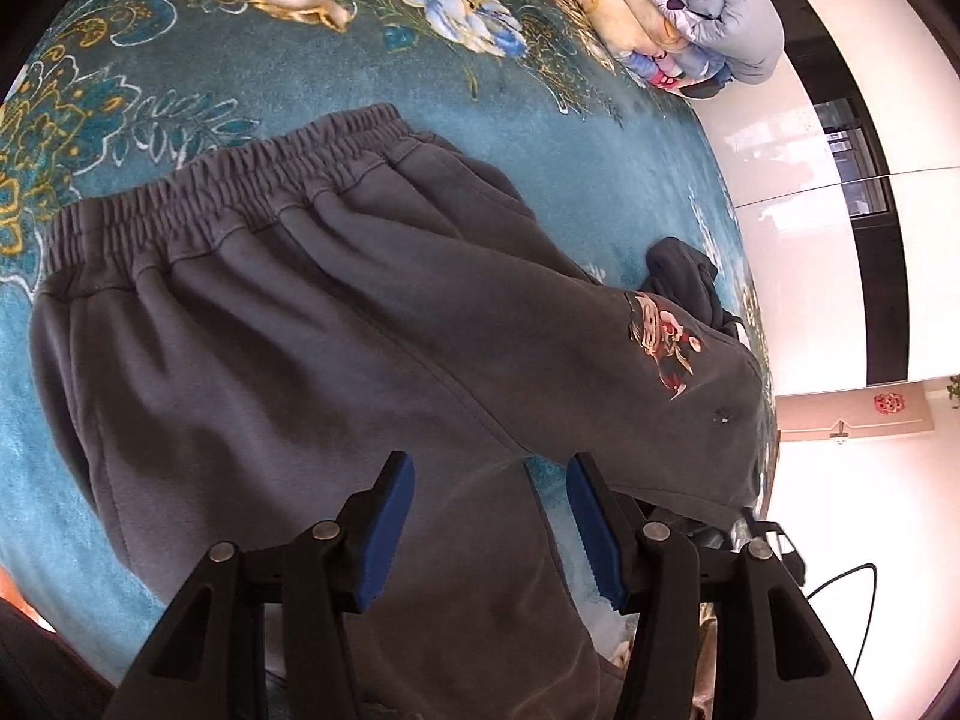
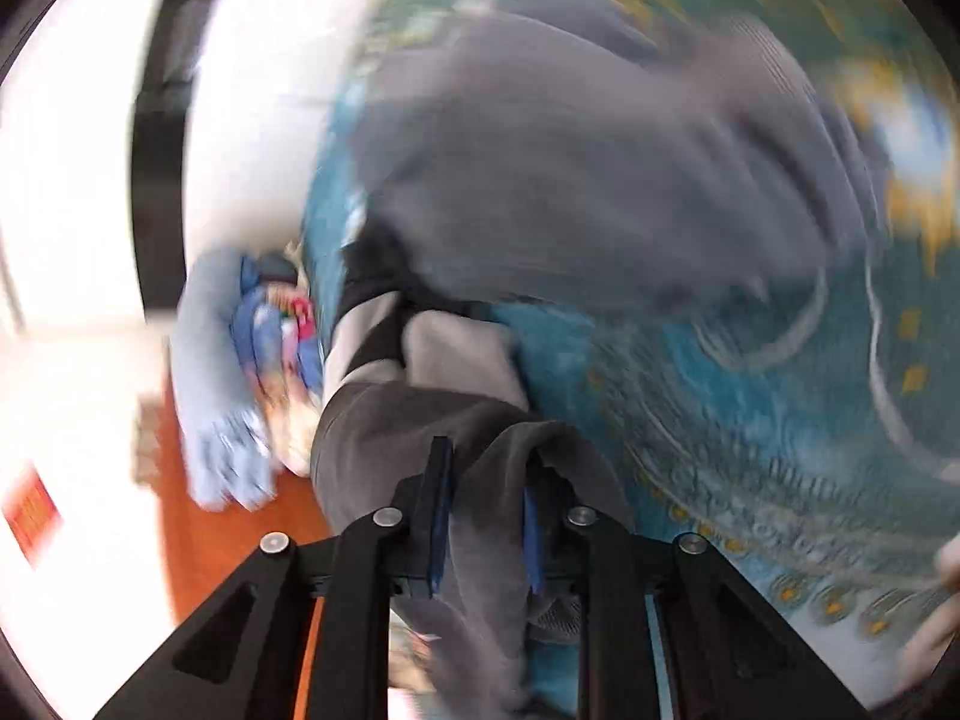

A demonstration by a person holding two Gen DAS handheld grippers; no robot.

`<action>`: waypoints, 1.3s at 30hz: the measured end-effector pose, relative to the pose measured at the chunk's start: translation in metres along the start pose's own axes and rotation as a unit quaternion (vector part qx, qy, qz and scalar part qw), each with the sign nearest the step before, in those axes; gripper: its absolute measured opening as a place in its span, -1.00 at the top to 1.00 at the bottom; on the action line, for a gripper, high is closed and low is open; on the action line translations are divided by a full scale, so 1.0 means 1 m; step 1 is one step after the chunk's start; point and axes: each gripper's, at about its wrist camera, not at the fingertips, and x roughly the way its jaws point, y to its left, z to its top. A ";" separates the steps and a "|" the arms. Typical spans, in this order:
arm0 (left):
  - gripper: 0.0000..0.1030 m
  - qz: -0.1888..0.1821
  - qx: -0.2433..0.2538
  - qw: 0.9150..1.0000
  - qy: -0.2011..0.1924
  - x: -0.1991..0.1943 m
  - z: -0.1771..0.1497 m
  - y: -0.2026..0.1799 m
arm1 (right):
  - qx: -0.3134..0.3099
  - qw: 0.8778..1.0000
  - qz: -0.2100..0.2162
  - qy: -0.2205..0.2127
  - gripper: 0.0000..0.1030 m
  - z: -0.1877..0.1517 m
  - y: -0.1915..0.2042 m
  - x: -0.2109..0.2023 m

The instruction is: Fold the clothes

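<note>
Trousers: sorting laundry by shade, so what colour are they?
Dark grey trousers with a red floral motif on one leg, clearest in the left wrist view.

You're working over a teal floral bedspread [image 1: 180,90] with folded quilts [image 1: 690,18] stacked at its far corner. Beyond it, glossy white wardrobe panels [image 1: 804,252] catch bright light, and orange-brown flooring [image 2: 198,516] shows below.

Trousers [image 1: 312,324] lie on the bedspread [image 1: 198,96]; folded quilts [image 1: 690,12] sit at one o'clock beyond them.
</note>
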 end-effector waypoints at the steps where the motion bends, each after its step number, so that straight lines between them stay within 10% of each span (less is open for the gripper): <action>1: -0.11 -0.001 -0.002 1.000 -0.002 -0.001 0.000 0.001 | -0.048 0.999 -0.004 -0.009 0.62 -0.004 0.018 -0.007; 4: -0.11 -0.004 -0.010 1.000 -0.006 -0.005 0.001 0.006 | -0.242 0.970 -0.014 -0.038 0.63 -0.038 0.079 -0.036; 8: -0.11 -0.007 -0.022 1.000 -0.013 -0.008 0.005 0.012 | -0.483 0.875 0.008 -0.004 0.69 -0.132 0.122 -0.054; 11: -0.11 -0.007 -0.028 1.000 -0.009 -0.006 0.006 0.015 | -0.512 0.855 -0.015 0.084 0.69 -0.176 0.097 -0.022; 14: -0.11 -0.003 -0.024 1.000 0.001 -0.005 0.005 0.017 | -0.485 0.858 -0.078 0.147 0.69 -0.193 0.050 0.013; 19: -0.11 0.004 -0.027 1.000 -0.007 -0.010 0.007 0.027 | -0.400 0.901 -0.071 0.151 0.67 -0.175 0.009 -0.006; 23: -0.11 -0.002 -0.040 0.999 -0.007 -0.005 0.012 0.031 | -0.312 0.943 -0.035 0.107 -0.21 -0.134 -0.008 -0.031; 27: -0.11 0.004 -0.039 0.999 -0.002 0.000 0.012 0.033 | -0.114 0.992 0.017 0.040 -0.40 -0.069 -0.054 -0.056; 32: -0.11 0.010 -0.045 0.999 0.004 0.003 0.010 0.039 | 0.101 0.991 0.086 0.019 -0.40 -0.025 -0.101 -0.033; 37: -0.11 0.016 -0.050 0.999 0.001 -0.003 0.010 0.048 | 0.148 0.986 0.070 0.005 -0.40 -0.007 -0.104 -0.008; 39: -0.11 0.021 -0.050 0.999 -0.002 -0.005 0.011 0.051 | 0.154 0.986 0.060 0.001 0.03 -0.001 -0.100 -0.006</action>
